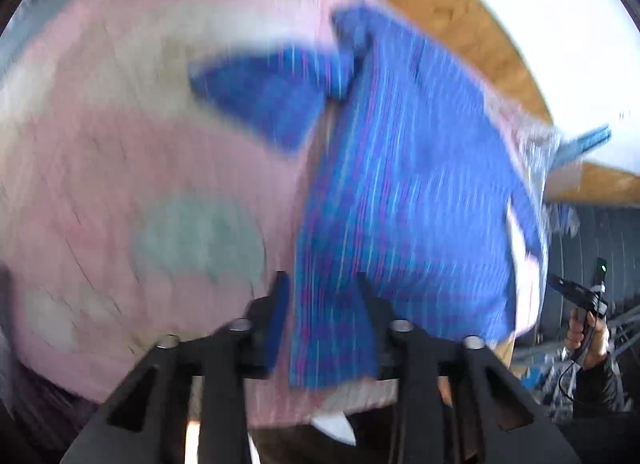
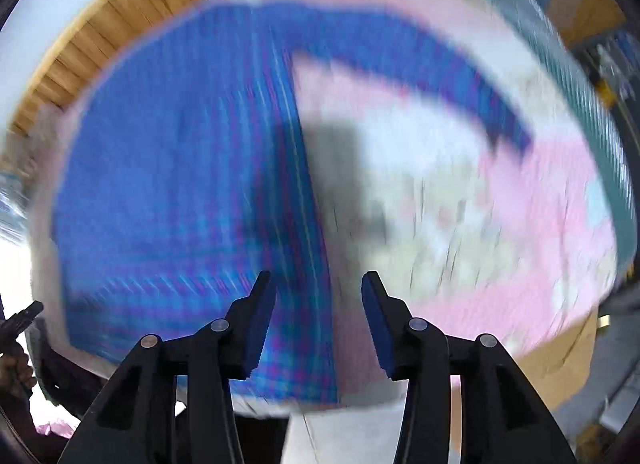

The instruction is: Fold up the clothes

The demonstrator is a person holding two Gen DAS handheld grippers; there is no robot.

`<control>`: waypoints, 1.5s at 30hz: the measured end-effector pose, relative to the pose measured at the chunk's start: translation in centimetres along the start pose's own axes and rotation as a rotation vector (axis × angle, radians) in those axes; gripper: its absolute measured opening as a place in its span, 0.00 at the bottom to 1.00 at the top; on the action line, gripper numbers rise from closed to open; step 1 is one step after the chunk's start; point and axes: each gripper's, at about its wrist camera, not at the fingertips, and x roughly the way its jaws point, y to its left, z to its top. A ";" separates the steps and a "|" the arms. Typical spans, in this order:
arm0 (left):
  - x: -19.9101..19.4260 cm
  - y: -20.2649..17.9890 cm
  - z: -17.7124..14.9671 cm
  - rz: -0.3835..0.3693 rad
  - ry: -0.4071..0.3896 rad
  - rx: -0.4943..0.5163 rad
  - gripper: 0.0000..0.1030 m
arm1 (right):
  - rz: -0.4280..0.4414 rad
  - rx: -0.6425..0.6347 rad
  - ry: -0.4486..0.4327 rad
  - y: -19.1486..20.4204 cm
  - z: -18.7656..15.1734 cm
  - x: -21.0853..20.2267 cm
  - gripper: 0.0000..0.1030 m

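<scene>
A blue plaid shirt (image 1: pixel 400 183) lies spread on a pink patterned bed cover (image 1: pixel 120 167); one sleeve (image 1: pixel 272 95) sticks out to the left. Both views are motion-blurred. My left gripper (image 1: pixel 324 296) hovers over the shirt's near hem with its fingers apart and blue cloth showing between them; I cannot tell if they touch it. In the right wrist view the shirt (image 2: pixel 180 183) fills the left half and a sleeve (image 2: pixel 460 75) arcs to the right. My right gripper (image 2: pixel 318 292) stands open above the shirt's side edge, holding nothing. A hand holds the right gripper (image 1: pixel 580 296).
The pink cover (image 2: pixel 540 223) reaches past the shirt to the right. A wooden board (image 1: pixel 460 11) borders the bed's far side, also seen as the wooden board (image 2: pixel 100 31). Metal frames and clutter (image 1: pixel 600 356) stand beside the bed. A cardboard piece (image 2: pixel 560 356) lies near the bed's corner.
</scene>
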 end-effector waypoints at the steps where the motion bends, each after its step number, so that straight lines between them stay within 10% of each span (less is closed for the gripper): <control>1: -1.1 -0.7 2.5 0.007 -0.045 -0.004 0.39 | 0.018 -0.016 -0.027 0.5 2.2 -0.8 0.45; 8: 1.9 -4.2 21.2 0.018 -0.204 -0.026 0.54 | 0.175 -0.172 -0.103 7.5 20.3 1.8 0.60; 16: 15.6 -7.1 37.1 0.151 -0.104 -0.030 0.54 | 0.137 -0.419 -0.042 16.5 35.4 14.4 0.62; 22: 23.9 -7.9 38.1 0.093 0.057 0.022 0.54 | 0.118 -0.644 0.182 21.0 37.4 25.9 0.62; 23: 24.7 -7.9 37.6 0.101 0.073 0.038 0.54 | 0.115 -0.677 0.228 21.2 36.9 27.1 0.46; 24: 24.8 -8.0 36.9 0.101 0.073 0.054 0.52 | 0.128 -0.713 0.246 21.4 36.3 27.1 0.09; 25: 24.9 -8.0 36.3 0.099 0.071 0.070 0.45 | 0.143 -0.764 0.228 21.6 35.6 26.3 0.07; 26: 24.8 -8.6 35.5 0.114 0.080 0.120 0.14 | 0.159 -0.815 0.210 21.8 34.8 25.5 0.06; 28: 23.0 -10.2 34.8 0.151 0.026 0.214 0.02 | 0.173 -0.861 0.056 21.9 34.5 21.4 0.05; 32: 12.5 -13.2 34.3 0.066 -0.366 0.251 0.00 | 0.176 -0.781 -0.384 19.7 35.4 11.1 0.04; 34: 10.3 -14.2 33.6 0.083 -0.450 0.289 0.00 | 0.140 -0.718 -0.414 18.7 36.0 12.0 0.10; 38: 20.3 -8.9 34.7 0.369 -0.114 0.178 0.06 | 0.037 -0.580 -0.207 15.0 36.8 20.1 0.35; 42: 21.6 -4.3 35.1 0.336 -0.076 -0.016 0.10 | 0.090 -0.356 -0.188 7.3 35.1 17.7 0.54; 45: 20.9 -4.4 35.7 0.268 -0.113 -0.042 0.38 | 0.076 -0.290 -0.190 1.7 32.1 14.9 0.65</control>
